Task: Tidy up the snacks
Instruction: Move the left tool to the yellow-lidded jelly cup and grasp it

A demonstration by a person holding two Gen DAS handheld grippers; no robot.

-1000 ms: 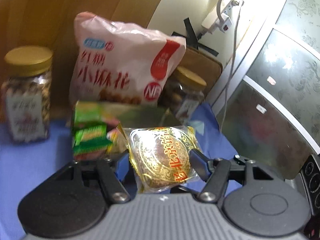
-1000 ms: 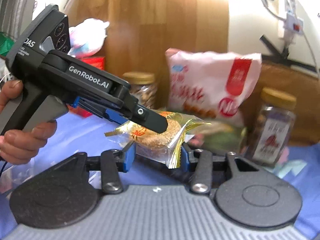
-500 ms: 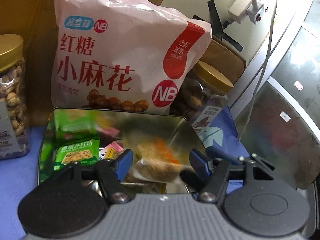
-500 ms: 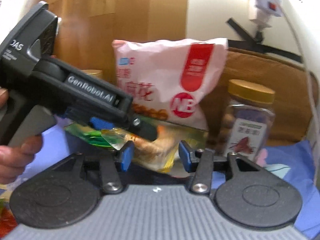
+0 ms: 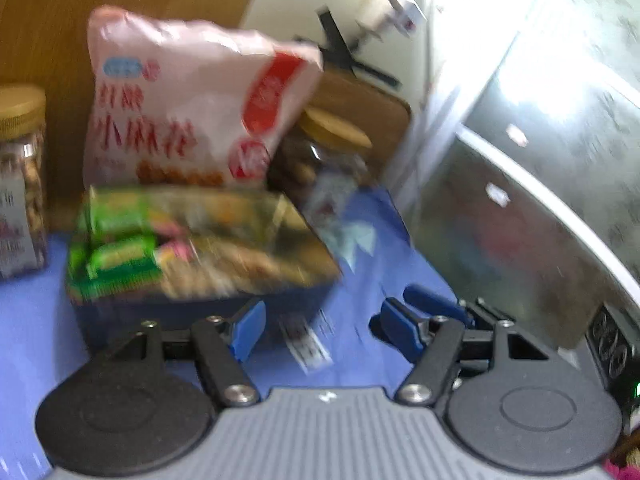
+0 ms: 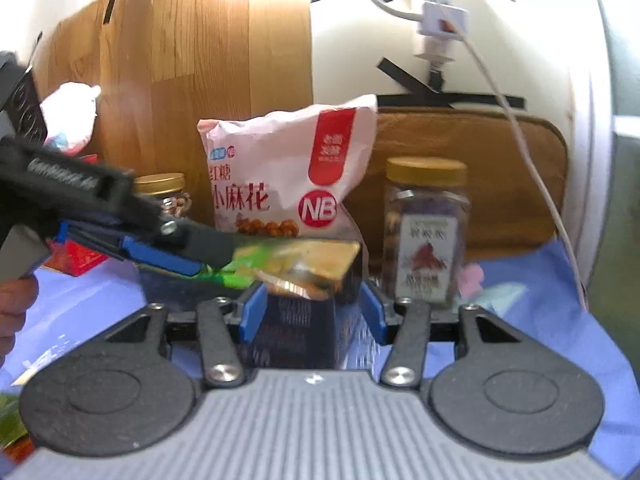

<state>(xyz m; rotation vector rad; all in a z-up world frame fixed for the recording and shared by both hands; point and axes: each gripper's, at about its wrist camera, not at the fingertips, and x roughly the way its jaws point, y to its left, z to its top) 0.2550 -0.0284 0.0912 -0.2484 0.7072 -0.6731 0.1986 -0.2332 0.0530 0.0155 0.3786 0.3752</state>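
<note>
Snacks (image 5: 168, 252) lie heaped in an open tin (image 5: 200, 312) on the blue cloth (image 5: 24, 320), green packets at its left end; blur hides which way the wrapped cakes point. Tin's long side runs left to right in the left wrist view. Pink bag (image 6: 288, 176) stands upright just behind it, a gold-lidded jar (image 6: 426, 232) beside each end. Bare cloth lies open right of the tin. Left gripper (image 5: 320, 328) hangs empty, jaws apart. Right gripper (image 6: 312, 312) is opening, nothing gripped, before the tin's near wall
</note>
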